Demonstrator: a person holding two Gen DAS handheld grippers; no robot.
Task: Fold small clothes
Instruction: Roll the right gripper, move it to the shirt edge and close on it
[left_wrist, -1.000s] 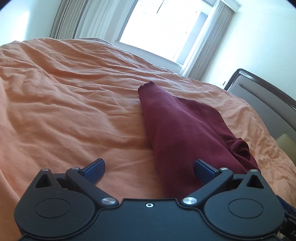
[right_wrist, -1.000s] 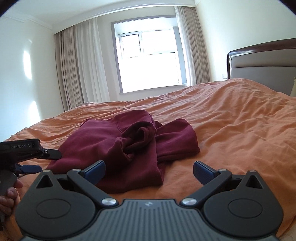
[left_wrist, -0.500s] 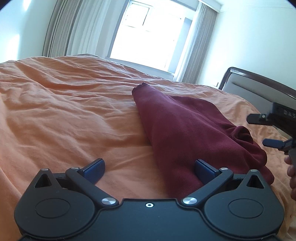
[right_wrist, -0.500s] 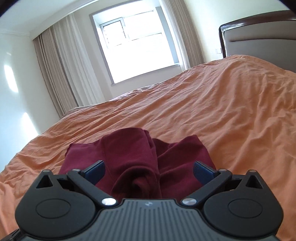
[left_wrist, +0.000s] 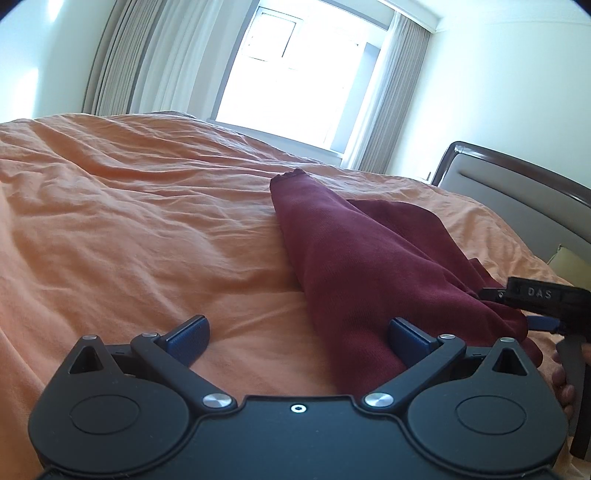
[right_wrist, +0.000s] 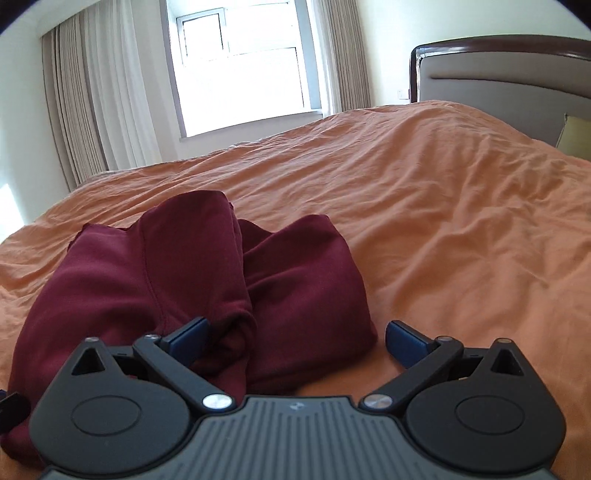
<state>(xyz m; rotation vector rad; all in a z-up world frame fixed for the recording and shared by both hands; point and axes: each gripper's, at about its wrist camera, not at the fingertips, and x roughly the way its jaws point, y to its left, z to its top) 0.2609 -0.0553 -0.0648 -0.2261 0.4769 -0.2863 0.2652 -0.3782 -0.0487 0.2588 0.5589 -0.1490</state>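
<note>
A dark red garment (left_wrist: 362, 266) lies bunched on the orange bed cover (left_wrist: 129, 240). In the right wrist view it (right_wrist: 192, 273) shows as rumpled folds with a seam down the middle. My left gripper (left_wrist: 297, 338) is open, low over the bed at the garment's near end, with the cloth's edge by its right finger. My right gripper (right_wrist: 297, 338) is open, its jaws wide, right at the garment's near edge with folds between the fingers. The right gripper also shows at the right edge of the left wrist view (left_wrist: 535, 299), beside the cloth.
The bed cover is wrinkled all over. A padded headboard (right_wrist: 517, 70) with a dark wood frame stands at the right, with a pale pillow (right_wrist: 576, 136) under it. A window (right_wrist: 240, 66) with curtains is at the far wall.
My right gripper has moved forward and down to the garment's near edge. My left gripper has tilted up a little; the right gripper now sits lower at its view's right edge.
</note>
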